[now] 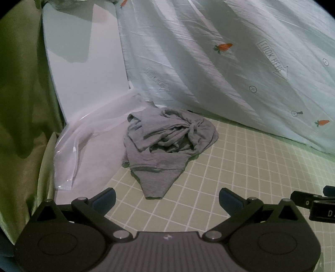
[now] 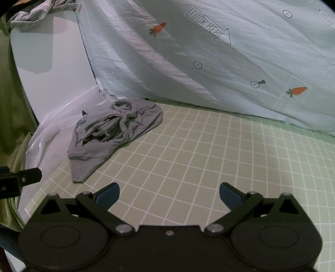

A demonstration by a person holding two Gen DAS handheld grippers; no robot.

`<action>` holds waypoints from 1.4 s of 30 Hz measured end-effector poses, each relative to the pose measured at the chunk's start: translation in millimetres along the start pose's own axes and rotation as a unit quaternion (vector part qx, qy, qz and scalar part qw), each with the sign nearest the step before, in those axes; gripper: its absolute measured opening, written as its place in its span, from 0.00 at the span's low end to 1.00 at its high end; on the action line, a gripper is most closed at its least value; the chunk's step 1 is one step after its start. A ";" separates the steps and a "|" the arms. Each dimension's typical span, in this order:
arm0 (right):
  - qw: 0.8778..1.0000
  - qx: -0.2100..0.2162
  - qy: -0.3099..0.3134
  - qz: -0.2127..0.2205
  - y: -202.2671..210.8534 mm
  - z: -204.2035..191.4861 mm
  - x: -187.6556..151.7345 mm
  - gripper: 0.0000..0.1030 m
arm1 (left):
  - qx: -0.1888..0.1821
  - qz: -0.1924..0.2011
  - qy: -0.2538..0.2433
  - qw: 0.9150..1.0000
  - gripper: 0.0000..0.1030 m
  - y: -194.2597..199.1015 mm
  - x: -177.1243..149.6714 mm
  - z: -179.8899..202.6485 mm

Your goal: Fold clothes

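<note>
- Left gripper (image 1: 166, 198): nearest in left view, fingers wide apart, nothing betw. them, held over the mat (image 1: 240, 171), just short of the garment.
- Right gripper (image 2: 169, 193): nearest in right view, fingers also wide apart & empty, over bare mat, to the right of the garment and apart from it.
- Each gripper's edge shows at the side of the other's view, so the two sit side by side.
- Mat: green w/ white grid; the garment lies on its far left part.
- Garment (image 1: 167, 138): grey, crumpled in a heap, twisted folds on top, one ribbed hem end pointing toward the grippers. Not folded. No gripper touching it.
- Plastic bag (image 1: 83, 146): clear, flat, just left of the garment, its edge touching or under it (can't tell which).
- Quilt (image 1: 230, 62): pale blue, carrots + "LOOK HERE" arrows, bunched up just behind the garment.
- White board (image 1: 83, 62): upright, behind & left of the garment.
- Green cloth (image 1: 21, 104): far left of the garment.
- Second grey cloth (image 2: 39, 12): atop the board, right view only.
</note>
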State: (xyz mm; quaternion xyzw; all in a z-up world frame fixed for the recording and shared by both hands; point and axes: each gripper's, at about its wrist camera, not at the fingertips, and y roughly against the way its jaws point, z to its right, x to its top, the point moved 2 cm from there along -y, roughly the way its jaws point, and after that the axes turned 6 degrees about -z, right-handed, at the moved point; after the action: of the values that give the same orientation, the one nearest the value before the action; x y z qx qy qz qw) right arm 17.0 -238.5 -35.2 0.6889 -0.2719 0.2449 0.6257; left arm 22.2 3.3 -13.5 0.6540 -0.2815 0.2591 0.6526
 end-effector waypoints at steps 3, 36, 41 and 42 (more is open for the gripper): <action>1.000 0.000 0.000 0.001 0.4 1.2 -0.6 1.00 | 0.000 -0.001 0.000 1.000 1.00 -0.3 0.4 -0.6; 1.000 -0.001 0.007 -0.001 -16.4 9.6 15.8 1.00 | 0.006 -0.007 0.007 1.000 1.00 -20.4 17.5 4.0; 1.000 -0.006 0.013 0.003 -34.8 10.8 38.9 1.00 | 0.022 -0.007 0.013 1.000 1.00 -40.1 35.0 -5.0; 1.000 -0.006 0.012 0.004 -39.5 12.0 45.0 1.00 | 0.025 -0.007 0.015 1.000 1.00 -44.9 39.2 -7.2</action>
State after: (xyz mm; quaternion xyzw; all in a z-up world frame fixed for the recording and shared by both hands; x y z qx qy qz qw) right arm 76.7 -250.7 -34.6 0.6808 -0.2690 0.2539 0.6323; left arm 81.8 8.9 -17.5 0.6683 -0.2611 0.2713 0.6416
